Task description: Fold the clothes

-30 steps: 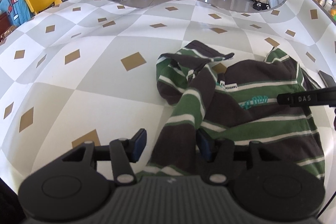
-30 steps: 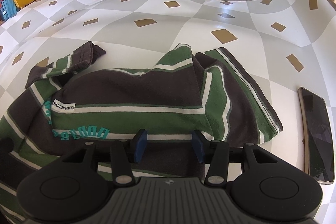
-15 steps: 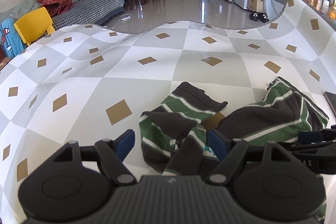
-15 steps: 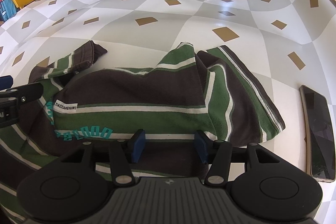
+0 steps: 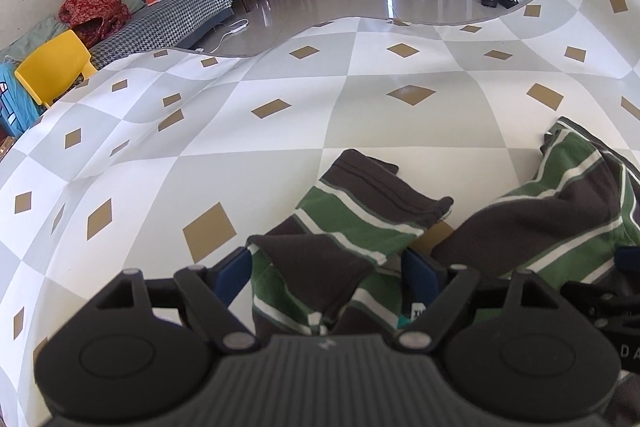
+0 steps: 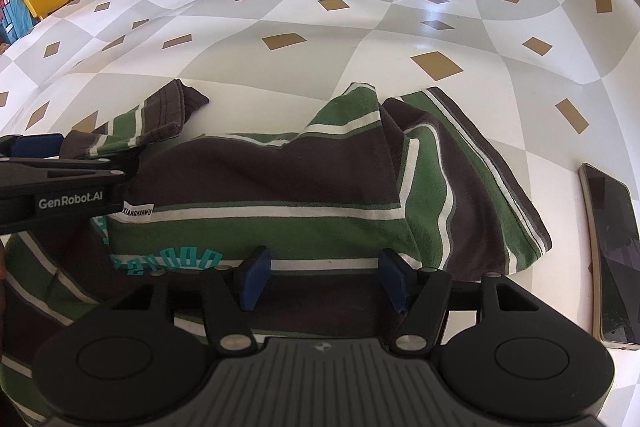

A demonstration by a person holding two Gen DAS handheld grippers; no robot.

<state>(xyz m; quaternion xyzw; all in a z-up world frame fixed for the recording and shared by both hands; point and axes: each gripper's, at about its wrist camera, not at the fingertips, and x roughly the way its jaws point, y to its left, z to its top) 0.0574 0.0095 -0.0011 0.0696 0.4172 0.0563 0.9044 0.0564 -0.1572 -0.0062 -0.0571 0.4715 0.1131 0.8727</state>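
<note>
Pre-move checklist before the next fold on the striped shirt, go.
1. Left gripper open: ok, its jaws have just been opening, with the sleeve bunched between the pads and not pinched.
2. Right gripper open: ok, its jaws have just been opening over the shirt, with no cloth clamped.
3. Shirt flat: not ok, the body is rumpled and the right side is folded over.
4. Sleeve laid out: not ok, it lies crumpled beside the body.
5. Phone clear of the cloth: ok, it lies on the table apart from the hem, though close.
6. Hem edge ready to grip: cannot tell, it is hidden under the right gripper.
</note>
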